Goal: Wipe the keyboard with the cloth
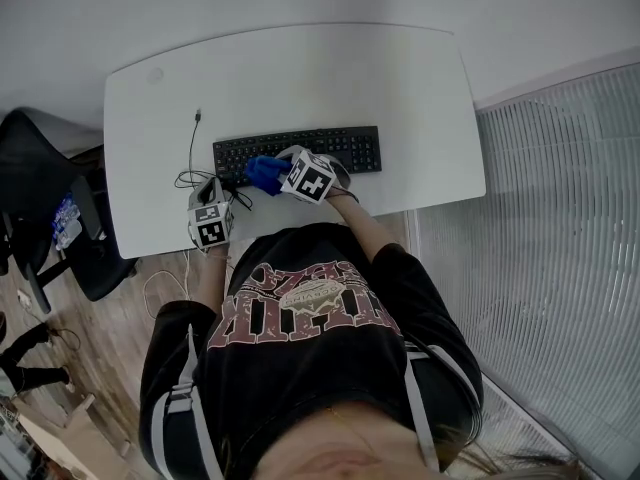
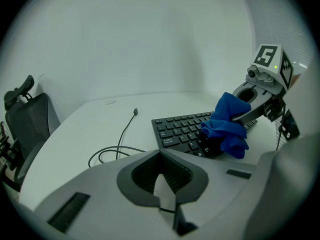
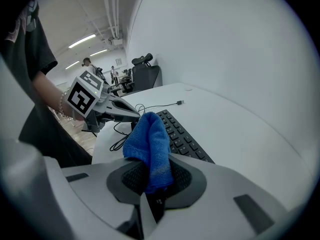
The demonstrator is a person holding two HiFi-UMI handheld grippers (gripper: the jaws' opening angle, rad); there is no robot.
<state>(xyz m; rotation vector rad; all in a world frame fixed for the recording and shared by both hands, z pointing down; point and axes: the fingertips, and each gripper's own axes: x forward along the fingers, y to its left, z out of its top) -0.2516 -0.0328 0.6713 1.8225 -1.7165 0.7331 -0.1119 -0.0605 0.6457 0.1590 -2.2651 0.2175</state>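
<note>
Blue cloth [image 3: 147, 146] clamped between the jaws of the right gripper [image 3: 150, 181], lying on the keys at the 9 o'clock end of the black keyboard [image 1: 340, 148]. At the cloth's 7 o'clock in the head view, left gripper [image 2: 162, 186], jaws together on nothing, above the white table [image 1: 300, 78] near a looped black cable [image 1: 191, 148].

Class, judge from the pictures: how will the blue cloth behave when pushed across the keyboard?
Probably floppy: the blue cloth bunches and droops from the right gripper. Likely light and non-slippery: its fuzzy weave sits pinched between the jaws.
</note>
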